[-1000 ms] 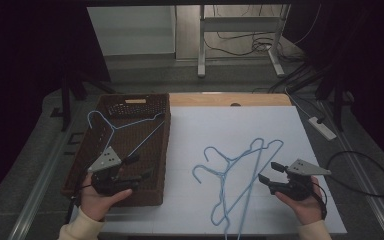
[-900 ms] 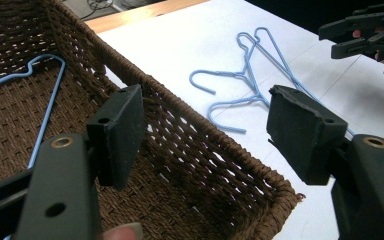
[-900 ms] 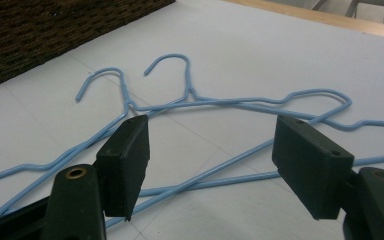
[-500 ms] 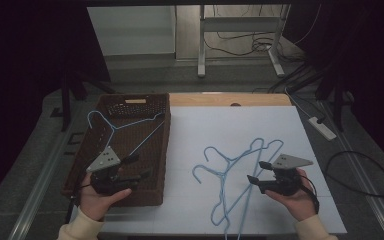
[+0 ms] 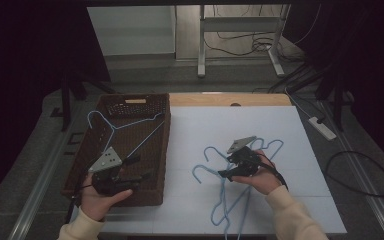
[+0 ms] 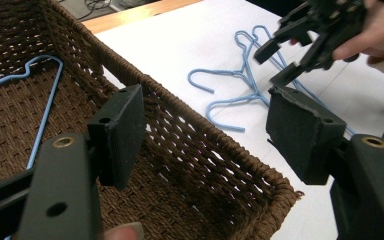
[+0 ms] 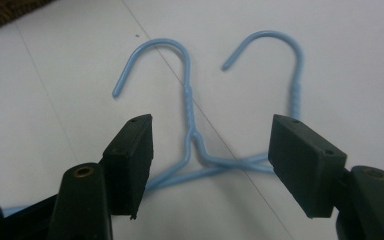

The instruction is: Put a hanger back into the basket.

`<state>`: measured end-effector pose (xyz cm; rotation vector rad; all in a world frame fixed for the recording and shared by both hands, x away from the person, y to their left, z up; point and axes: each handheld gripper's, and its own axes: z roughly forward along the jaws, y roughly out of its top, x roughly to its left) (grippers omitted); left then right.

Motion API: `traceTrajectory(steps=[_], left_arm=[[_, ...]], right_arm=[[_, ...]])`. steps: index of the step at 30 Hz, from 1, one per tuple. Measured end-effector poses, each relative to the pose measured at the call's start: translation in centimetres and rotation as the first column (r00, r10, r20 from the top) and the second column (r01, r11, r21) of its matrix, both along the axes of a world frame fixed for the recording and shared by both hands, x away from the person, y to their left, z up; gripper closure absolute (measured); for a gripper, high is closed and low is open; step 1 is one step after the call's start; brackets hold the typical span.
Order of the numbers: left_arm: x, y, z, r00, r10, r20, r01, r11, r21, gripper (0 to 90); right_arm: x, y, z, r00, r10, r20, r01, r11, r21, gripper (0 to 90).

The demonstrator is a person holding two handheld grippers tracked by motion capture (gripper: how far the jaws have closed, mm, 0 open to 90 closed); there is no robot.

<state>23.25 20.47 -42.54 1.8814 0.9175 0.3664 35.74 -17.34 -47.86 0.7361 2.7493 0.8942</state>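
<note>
A brown wicker basket (image 5: 166, 145) stands at the table's left with one blue wire hanger (image 5: 114, 129) lying in it. Several more blue hangers (image 5: 215, 172) lie tangled on the white tabletop. My left gripper (image 5: 139, 168) hovers open over the basket's near right corner (image 6: 190, 125), nothing between its jaws. My right gripper (image 5: 228, 167) hangs open just above the tangled hangers. Its jaws have just closed a little. They straddle two hanger necks (image 7: 189, 107) without touching them. The left gripper view also catches the right gripper (image 6: 285, 55) farther off.
The white tabletop (image 5: 280, 120) has a bare wooden strip (image 5: 205, 99) along its far edge. A power strip (image 5: 322, 127) and a looped black cable (image 5: 360, 175) lie on the floor at the right. Metal desk legs (image 5: 200, 50) stand beyond the table.
My right hand has moved left across the table, from beside the hangers to over their necks. The left hand and the basket have stayed put.
</note>
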Motion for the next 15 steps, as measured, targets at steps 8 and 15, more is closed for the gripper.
traceTrajectory(steps=[8, 15], left_arm=[[0.0, -0.3, -0.2, 0.9999, -0.01, -0.002, 0.01, 0.9999, 0.011, 32.0], [0.1, -0.3, -0.2, 0.9999, -0.014, -0.005, 0.014, 0.9998, 0.013, 32.2]], right_arm=[[1.2, 2.6, -1.0, 0.9982, 0.028, -0.053, -0.033, 0.996, -0.083, 38.2], [1.8, 4.1, -1.7, 0.9945, 0.053, -0.091, -0.068, 0.983, -0.172, 48.3]])
